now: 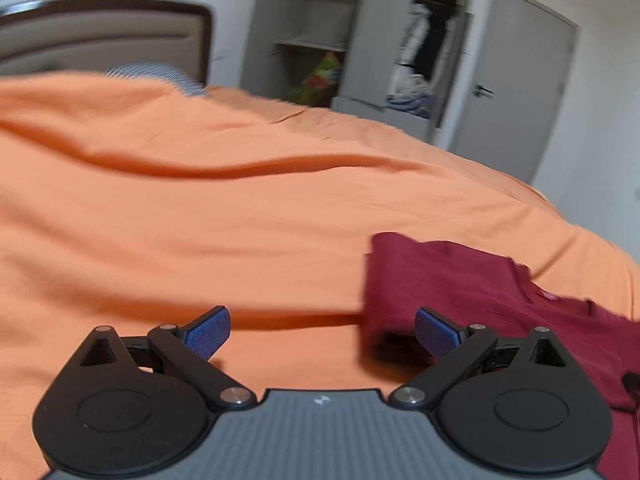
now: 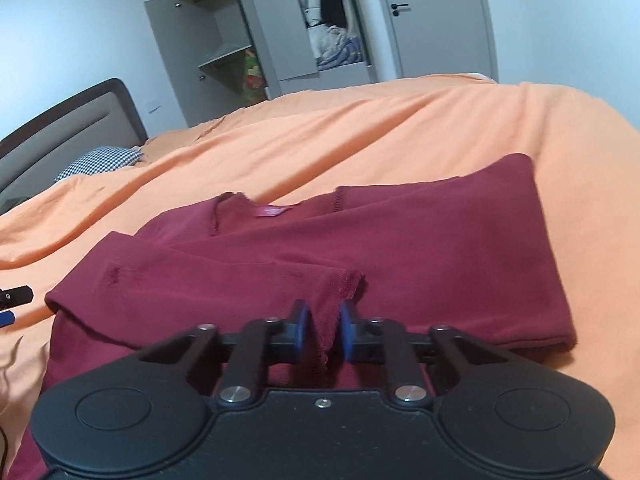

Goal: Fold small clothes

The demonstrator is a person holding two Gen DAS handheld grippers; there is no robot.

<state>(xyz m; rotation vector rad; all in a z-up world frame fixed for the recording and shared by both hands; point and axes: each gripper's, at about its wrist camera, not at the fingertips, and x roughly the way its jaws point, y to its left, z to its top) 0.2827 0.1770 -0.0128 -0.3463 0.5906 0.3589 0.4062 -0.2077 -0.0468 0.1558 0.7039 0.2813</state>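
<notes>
Now right tool [image 2: 323, 330] pinches maroon shirt [image 2: 400, 240] hem, left tool [image 1: 323, 334] spread

Bedroom with an orange-covered bed

Ahead of the jaws, an orange bedspread [image 2: 400, 128] runs to a dark-framed headboard [image 2: 80, 120], an open grey wardrobe [image 2: 224, 32], a closed door [image 2: 432, 16] and pale, possibly white, walls [image 2: 72, 32].

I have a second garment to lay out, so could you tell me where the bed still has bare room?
The orange bedspread is bare between the dark red shirt and the checked pillow by the headboard, and beyond the shirt's collar. Nearest the right gripper, which pinches a sleeve hem, the shirt fills the space. The open left gripper hovers over bare spread.
</notes>
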